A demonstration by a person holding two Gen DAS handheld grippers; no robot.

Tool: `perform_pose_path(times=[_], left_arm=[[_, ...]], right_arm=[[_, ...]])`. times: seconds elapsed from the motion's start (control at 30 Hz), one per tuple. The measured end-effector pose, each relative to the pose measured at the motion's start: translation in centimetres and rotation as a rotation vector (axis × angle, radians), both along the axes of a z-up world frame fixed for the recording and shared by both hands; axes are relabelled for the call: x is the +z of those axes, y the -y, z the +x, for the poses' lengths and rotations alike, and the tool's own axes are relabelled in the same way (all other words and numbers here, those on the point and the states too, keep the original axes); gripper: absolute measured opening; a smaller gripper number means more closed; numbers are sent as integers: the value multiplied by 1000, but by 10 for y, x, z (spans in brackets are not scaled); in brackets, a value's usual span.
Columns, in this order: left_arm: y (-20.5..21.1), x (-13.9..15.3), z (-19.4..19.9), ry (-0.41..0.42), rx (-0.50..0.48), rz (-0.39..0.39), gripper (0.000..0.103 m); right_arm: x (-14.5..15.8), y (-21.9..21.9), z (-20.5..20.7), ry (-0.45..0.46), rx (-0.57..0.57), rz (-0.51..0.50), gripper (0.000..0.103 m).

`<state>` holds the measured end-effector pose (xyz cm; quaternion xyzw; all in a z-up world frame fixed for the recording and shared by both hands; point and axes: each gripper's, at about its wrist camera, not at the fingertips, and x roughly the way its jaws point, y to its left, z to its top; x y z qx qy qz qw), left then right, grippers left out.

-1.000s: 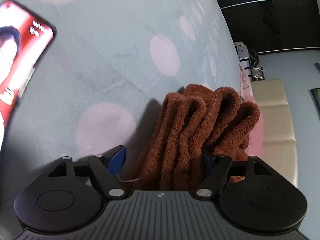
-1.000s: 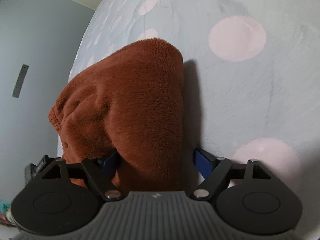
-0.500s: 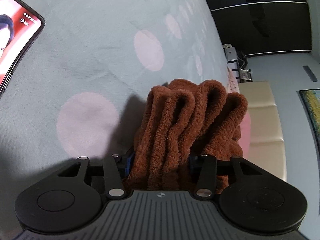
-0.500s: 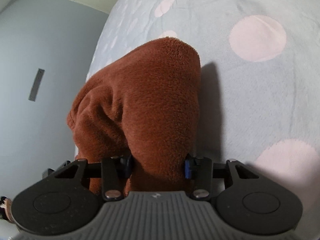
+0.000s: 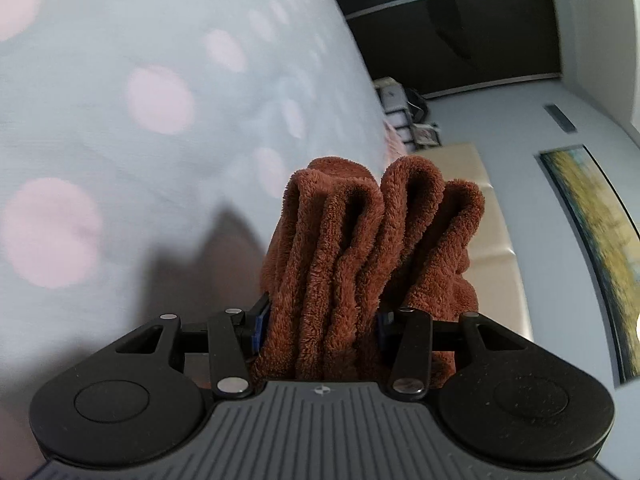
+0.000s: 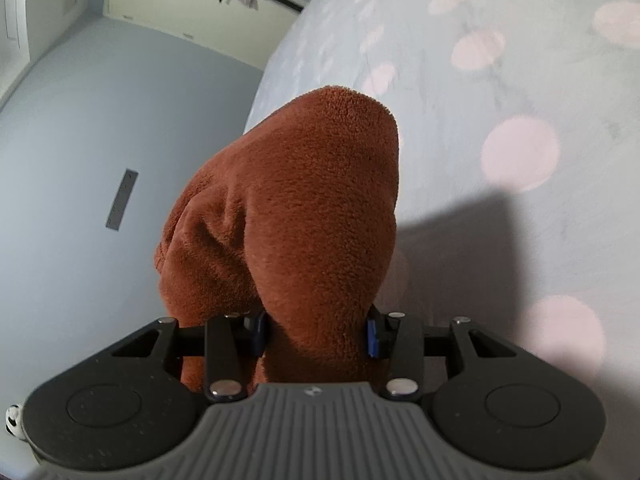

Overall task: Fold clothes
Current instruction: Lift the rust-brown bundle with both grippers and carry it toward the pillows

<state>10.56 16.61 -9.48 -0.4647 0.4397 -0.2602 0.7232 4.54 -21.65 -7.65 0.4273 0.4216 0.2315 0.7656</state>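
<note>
A thick brown fleece garment [image 5: 360, 264] is bunched into several upright folds between the blue pads of my left gripper [image 5: 320, 328], which is shut on it. The same brown fleece garment [image 6: 304, 208] rises as a rounded hump out of my right gripper [image 6: 316, 334], whose blue pads press into its sides. Both bundles hang lifted above the pale blue bedcover with pink dots [image 5: 120, 128], where their shadows fall. How the cloth runs between the two grippers is hidden.
The dotted bedcover [image 6: 520, 80] fills the right half of the right wrist view. A beige padded bench [image 5: 496, 240], a framed picture [image 5: 592, 248] and dark wardrobe doors [image 5: 460, 20] lie beyond the bed's edge. Grey wall [image 6: 100, 140] stands to the left.
Both grippers closed on the brown fleece, then rose with it off the bedcover. The phone at the left edge of the left wrist view has dropped out of sight.
</note>
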Motion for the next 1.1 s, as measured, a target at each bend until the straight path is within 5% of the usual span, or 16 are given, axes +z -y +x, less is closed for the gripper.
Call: perform_pose_path(times=[0.33,0.73,0.93,1.1], left_arm=[[134,64,30,72,-218,-56,43],[404,166,41,185,-535,-177,43],[511,184,28,185,-624,-225,43],[572,179,16,172,-644,-253,43]], right_arm=[[78,110,-61,45,-157,-14,47],[230,351,-160,188,-356,-182,47],[275,461,-215,226,-483,-249,48],[276,534,-230,241,-537,-303,48]])
